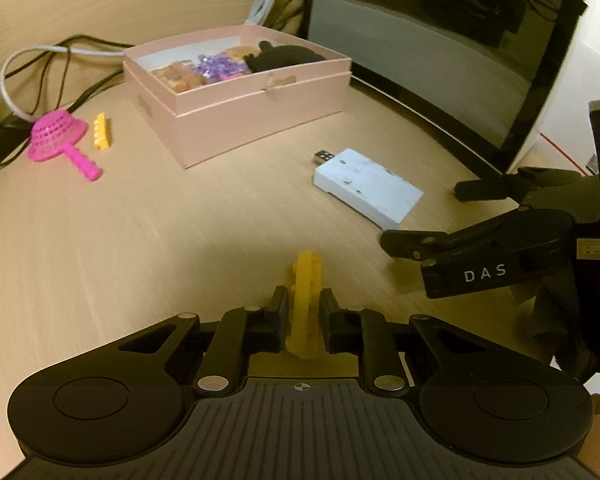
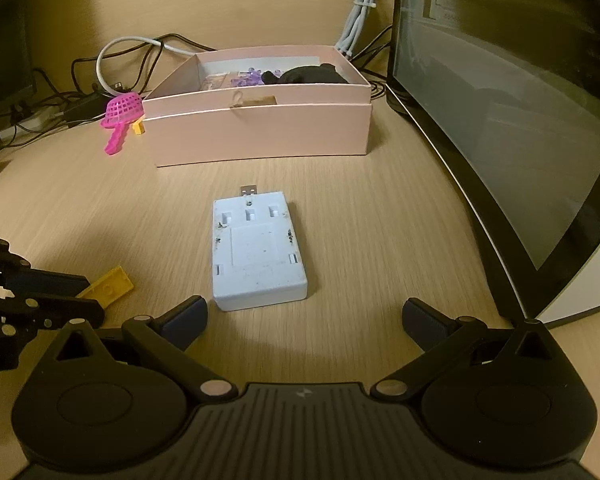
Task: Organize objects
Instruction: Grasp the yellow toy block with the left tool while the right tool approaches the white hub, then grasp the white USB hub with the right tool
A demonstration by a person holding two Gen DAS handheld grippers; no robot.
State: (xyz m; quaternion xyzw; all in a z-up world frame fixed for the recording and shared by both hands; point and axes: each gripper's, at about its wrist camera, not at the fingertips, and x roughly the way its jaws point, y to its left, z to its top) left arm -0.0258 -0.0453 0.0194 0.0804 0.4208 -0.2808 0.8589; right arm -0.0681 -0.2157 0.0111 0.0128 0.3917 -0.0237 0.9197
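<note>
Jaws of the left gripper (image 1: 303, 322) are closed on a yellow toy brick (image 1: 305, 304), a studded plastic plate held on edge just above the counter (image 1: 140, 240). Jaws of the right gripper (image 2: 304, 320) are spread wide and hold nothing; they sit just short of a white USB hub (image 2: 256, 250), which lies flat on the counter between them and the box.

Materials and shapes: the counter is pale wood-grain laminate. The hub is a flat rectangular plastic block with moulded slots, a scuffed and dirty face, and a metal USB plug projecting from its far end. A pink plastic toy strainer (image 1: 58, 136), mesh-bowled with a ridged handle, lies left of the box, bowl down. A second yellow brick (image 1: 101, 131) lies just beside it. A black-framed monitor (image 1: 440, 40) stands at the right, and grey and black cables (image 1: 40, 56) trail behind the box.

Containers: a pink cardboard box (image 1: 236, 120), rectangular and open-topped, with a stepped rim band, stands at the back of the counter. Inside are orange pieces (image 1: 180, 76), purple translucent pieces (image 1: 216, 66) and a black soft object (image 1: 284, 56); its exact nature cannot be determined.
</note>
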